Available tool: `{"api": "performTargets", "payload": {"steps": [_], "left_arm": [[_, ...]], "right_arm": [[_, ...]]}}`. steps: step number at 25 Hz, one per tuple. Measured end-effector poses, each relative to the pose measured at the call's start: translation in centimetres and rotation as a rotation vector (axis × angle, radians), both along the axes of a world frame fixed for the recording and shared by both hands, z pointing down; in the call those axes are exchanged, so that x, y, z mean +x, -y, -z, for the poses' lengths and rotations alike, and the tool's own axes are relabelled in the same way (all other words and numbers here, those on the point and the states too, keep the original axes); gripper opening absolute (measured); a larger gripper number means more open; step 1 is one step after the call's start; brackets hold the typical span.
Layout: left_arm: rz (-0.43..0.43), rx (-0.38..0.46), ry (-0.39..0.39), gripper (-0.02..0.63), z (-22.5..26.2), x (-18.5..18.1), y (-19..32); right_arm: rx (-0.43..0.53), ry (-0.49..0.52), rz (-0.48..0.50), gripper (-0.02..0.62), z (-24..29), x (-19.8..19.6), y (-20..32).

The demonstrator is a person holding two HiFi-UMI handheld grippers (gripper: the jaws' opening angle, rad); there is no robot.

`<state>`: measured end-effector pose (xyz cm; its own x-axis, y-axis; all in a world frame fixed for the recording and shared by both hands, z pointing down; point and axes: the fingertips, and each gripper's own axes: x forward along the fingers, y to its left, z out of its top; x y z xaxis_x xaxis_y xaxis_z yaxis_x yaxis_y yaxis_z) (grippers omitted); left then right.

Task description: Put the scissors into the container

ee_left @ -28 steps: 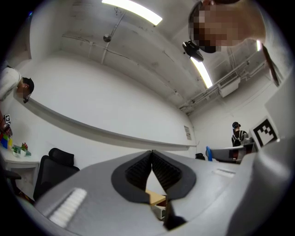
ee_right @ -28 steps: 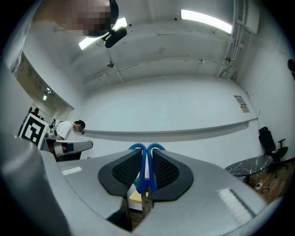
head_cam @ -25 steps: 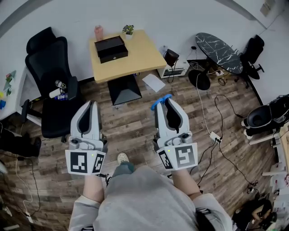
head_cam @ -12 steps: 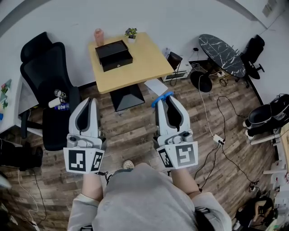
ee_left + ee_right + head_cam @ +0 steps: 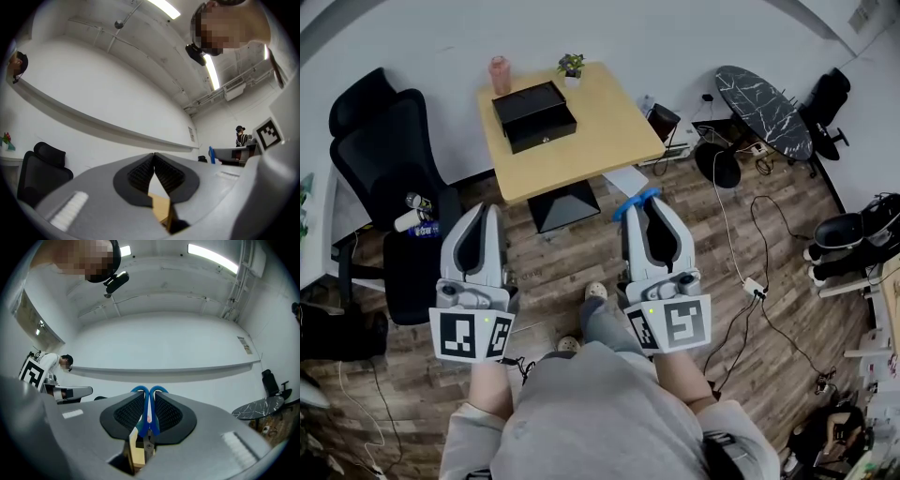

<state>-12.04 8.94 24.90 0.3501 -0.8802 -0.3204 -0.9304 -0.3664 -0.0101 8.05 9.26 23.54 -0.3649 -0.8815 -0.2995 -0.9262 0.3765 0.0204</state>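
While the person stands short of the wooden table, the right gripper is clamped on the blue-handled scissors. Their loops poke past its tips, likely for a secure carry to the black container at the table's far edge. The left gripper, jaws pressed together on nothing, looks idle.

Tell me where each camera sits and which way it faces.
Head view: on the person's head, facing down at floor and table; shows left gripper, right gripper, torso.
Left gripper view: on that gripper, facing the wall along shut, empty jaws.
Right gripper view: likewise, jaws clamping scissors.
Shared: scissors, in head and right gripper views.
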Motion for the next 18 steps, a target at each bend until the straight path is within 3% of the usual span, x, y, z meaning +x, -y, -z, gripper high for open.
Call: {"api": "performTargets", "payload": {"steps": [18], "left_arm": [[0.094, 0.027, 0.000, 0.058, 1.5, 1.0, 15.7]], "right_arm": [[0.019, 0.000, 0.099, 0.074, 1.1, 0.8, 17.7]]}}
